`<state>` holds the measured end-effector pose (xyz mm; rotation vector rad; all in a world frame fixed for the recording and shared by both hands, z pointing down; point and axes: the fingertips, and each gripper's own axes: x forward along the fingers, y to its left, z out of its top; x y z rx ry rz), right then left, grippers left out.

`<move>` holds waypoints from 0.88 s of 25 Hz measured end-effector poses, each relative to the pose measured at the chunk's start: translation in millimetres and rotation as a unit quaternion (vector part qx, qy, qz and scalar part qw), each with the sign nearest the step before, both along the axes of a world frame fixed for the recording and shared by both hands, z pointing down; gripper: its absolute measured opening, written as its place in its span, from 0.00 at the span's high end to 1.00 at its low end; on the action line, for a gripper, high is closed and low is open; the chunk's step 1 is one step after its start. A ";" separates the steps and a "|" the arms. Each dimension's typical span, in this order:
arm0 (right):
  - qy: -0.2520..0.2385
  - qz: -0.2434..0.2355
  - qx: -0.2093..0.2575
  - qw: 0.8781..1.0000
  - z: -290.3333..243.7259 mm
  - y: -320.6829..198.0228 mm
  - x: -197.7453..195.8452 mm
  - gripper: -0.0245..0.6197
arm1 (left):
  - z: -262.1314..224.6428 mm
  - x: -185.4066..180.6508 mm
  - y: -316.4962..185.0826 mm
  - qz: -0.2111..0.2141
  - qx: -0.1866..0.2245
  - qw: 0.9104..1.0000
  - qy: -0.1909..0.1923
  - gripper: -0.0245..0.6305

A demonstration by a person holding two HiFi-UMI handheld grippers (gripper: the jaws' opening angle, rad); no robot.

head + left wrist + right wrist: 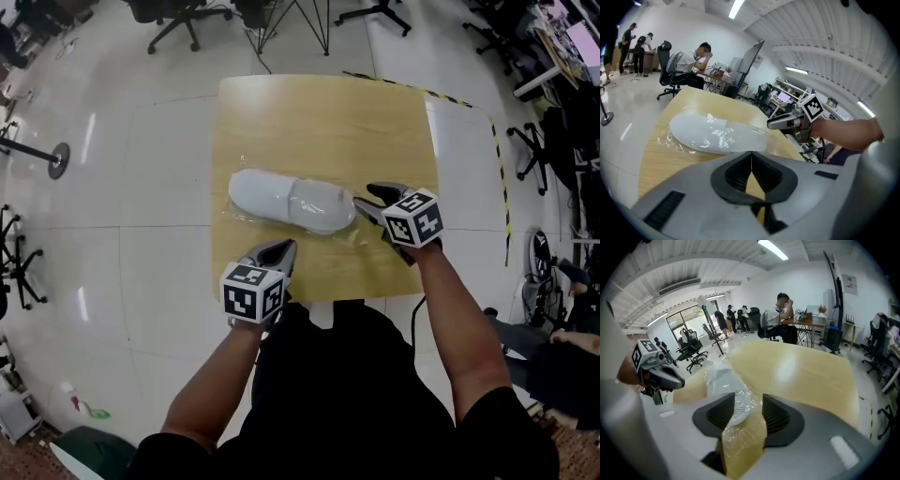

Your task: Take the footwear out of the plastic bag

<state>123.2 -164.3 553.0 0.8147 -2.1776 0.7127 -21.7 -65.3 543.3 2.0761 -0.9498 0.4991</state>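
Grey and clenched on nothing, the left claw (281, 248) hangs over the near edge of the desk (319, 112), pointing at the white slipper (291, 200) but apart from it. The slipper lies lengthwise across the middle of the desk, sealed in a clear plastic bag (359, 234) whose loose film spreads flat around it. At the slipper's right end, the right claw (368, 199) is released, jaws wide. Its own view shows crinkled film and the tip of the slipper in the gap between them, with neither pad pressing yet. The main risk is that this claw bites film and slipper together, so that pulling drags the whole package instead of freeing the footwear. With the left claw pinning nothing, bag and slipper would probably slide as one across the smooth wood towards the right edge. Thin film may also slip from the pads or stretch and tear if only a sliver is caught. I cannot tell from these views which end of the bag is open, so a pull at the wrong end would gain nothing.
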 end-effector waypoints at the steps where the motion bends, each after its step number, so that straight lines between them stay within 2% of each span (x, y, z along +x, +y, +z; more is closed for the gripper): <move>1: 0.000 -0.005 -0.009 1.000 7.1 -8.5 0.1 0.67 | 7.2 -3.4 -3.5 -0.014 -0.011 1.000 -0.006 0.95; 4: -0.022 -0.012 -0.043 0.999 21.5 -27.9 -0.2 0.67 | 24.4 -14.8 -11.2 -0.067 -0.047 0.997 -0.006 0.83; 8: -0.065 -0.037 -0.122 0.990 40.6 -32.4 -4.0 0.71 | 38.4 -24.7 -27.8 -0.132 -0.095 0.986 0.038 0.83; 12: -0.099 -0.062 -0.176 0.977 48.1 -4.7 -14.9 0.81 | 48.8 -39.0 -36.6 -0.166 -0.110 0.978 0.057 0.85; 14: -0.110 -0.064 -0.185 0.975 47.4 9.1 -19.1 0.85 | 54.2 -44.6 -40.5 -0.167 -0.110 0.978 0.056 0.86; 16: -0.121 -0.060 -0.185 0.973 43.1 21.2 -21.6 0.96 | 58.7 -48.3 -45.2 -0.158 -0.109 0.980 0.044 0.89; 22: -0.141 -0.066 -0.177 0.972 34.3 75.9 -21.3 0.96 | 58.7 -37.3 -61.9 -0.111 -0.083 0.990 0.013 0.95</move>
